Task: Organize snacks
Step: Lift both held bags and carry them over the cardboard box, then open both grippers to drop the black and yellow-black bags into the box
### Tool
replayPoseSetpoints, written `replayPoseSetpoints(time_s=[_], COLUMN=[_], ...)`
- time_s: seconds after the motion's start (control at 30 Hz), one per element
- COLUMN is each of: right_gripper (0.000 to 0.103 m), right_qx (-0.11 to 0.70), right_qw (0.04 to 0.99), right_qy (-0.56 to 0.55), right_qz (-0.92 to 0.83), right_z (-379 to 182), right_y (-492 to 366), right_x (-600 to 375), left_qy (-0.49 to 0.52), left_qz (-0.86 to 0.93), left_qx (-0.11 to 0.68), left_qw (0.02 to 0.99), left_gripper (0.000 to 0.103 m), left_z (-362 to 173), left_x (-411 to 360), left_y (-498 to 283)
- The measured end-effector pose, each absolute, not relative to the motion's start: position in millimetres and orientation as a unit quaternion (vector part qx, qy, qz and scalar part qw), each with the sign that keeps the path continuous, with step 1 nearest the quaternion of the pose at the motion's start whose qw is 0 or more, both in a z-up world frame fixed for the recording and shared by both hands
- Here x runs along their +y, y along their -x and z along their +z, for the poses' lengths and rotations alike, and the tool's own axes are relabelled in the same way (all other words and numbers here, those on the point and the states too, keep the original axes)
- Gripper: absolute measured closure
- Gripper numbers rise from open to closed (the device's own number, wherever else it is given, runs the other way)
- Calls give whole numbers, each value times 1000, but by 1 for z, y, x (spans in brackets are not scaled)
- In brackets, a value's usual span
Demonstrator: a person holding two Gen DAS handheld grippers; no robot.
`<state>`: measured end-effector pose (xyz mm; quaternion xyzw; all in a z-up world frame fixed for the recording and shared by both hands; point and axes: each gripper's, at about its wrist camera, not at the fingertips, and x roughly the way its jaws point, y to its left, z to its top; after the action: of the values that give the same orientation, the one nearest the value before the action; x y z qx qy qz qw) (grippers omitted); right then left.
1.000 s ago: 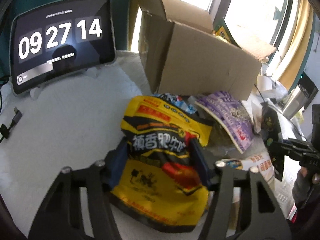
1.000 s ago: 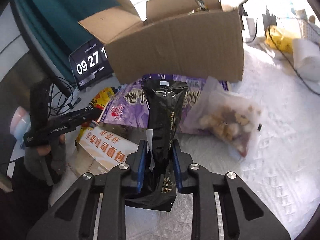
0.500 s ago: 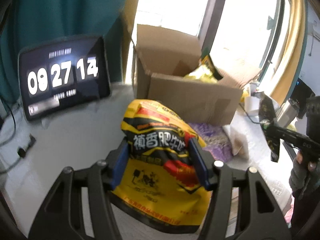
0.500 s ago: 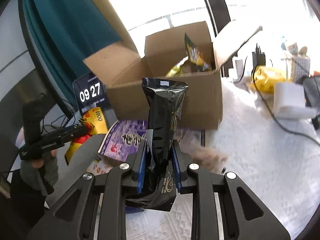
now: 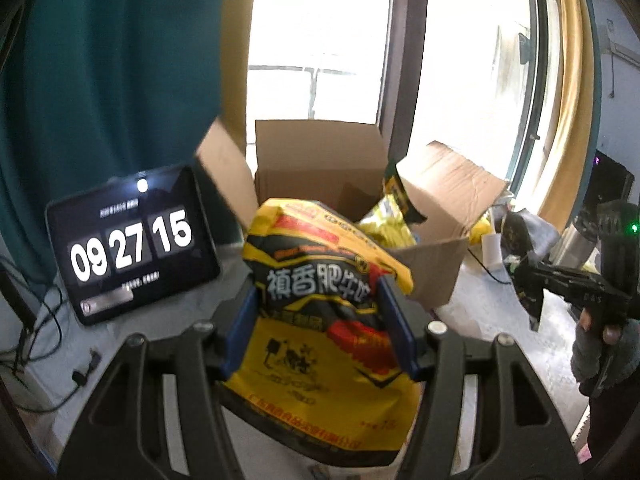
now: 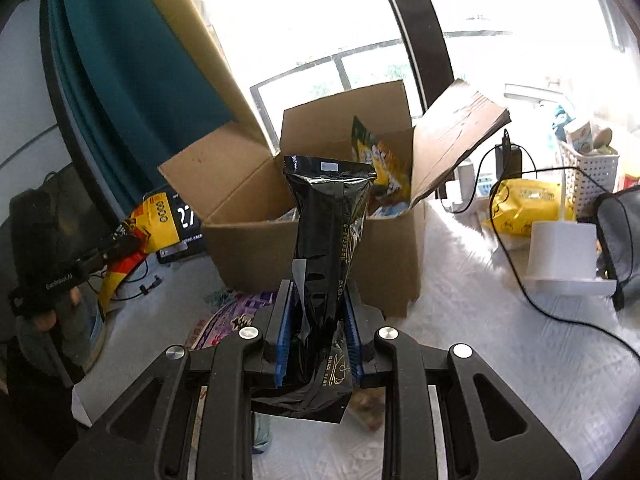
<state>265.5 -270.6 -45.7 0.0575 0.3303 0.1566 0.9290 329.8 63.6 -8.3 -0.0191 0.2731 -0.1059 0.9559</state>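
Two crinkled foil snack bags are held up in front of the open brown corrugated cardboard box [image 6: 320, 240], whose four flaps are splayed outward; a glossy yellow-and-black snack bag with red panels and white characters [image 5: 328, 320] is clamped across its middle by the left gripper [image 5: 320, 316], its blue pads [image 5: 240, 332] pressed into both sides so that the film is puckered; the bag is raised before the box's near-left corner, its top overlapping the rim; a narrow, shiny black pouch with a flat sealed top [image 6: 328, 240] is pinched low on its body by the right gripper [image 6: 318, 332], the pouch standing upright before the box's front wall; both grippers are angled downward toward the box; inside the box, yellow wrappers [image 5: 384, 228] are seen upright against the back; left of the box a dark flat tablet showing a white clock [image 5: 132, 240] is propped on the white textured tabletop [image 6: 500, 340].
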Motion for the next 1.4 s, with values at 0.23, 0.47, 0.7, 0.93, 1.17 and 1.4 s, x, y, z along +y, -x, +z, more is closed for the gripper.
replayPoseSetpoints(time_s=[0.23, 0.47, 0.7, 0.93, 1.17, 1.4], right_gripper=[77, 77, 77, 77, 77, 77], right_qx=[320, 313, 302, 289, 272, 280], right_qw=[933, 936, 941, 945, 947, 941], right_qy=[-63, -67, -64, -44, -38, -30], right_qz=[152, 146, 141, 145, 165, 189], right_z=[-39, -34, -25, -12, 2, 4], right_y=[-274, -288, -303, -326, -362, -407], right_x=[-288, -304, -309, -298, -269, -223], left_qy=[7, 2, -4, 24, 35, 32], left_qz=[-98, -96, -75, -50, -52, -44], left_qx=[262, 264, 264, 260, 233, 207], left_qw=[960, 960, 962, 964, 970, 977], left_gripper=[43, 43, 41, 26, 18, 18], left_z=[1, 0, -3, -1, 12, 18], left_x=[45, 26, 20, 32, 43, 64], left_y=[-363, -399, -441, -469, -454, -419])
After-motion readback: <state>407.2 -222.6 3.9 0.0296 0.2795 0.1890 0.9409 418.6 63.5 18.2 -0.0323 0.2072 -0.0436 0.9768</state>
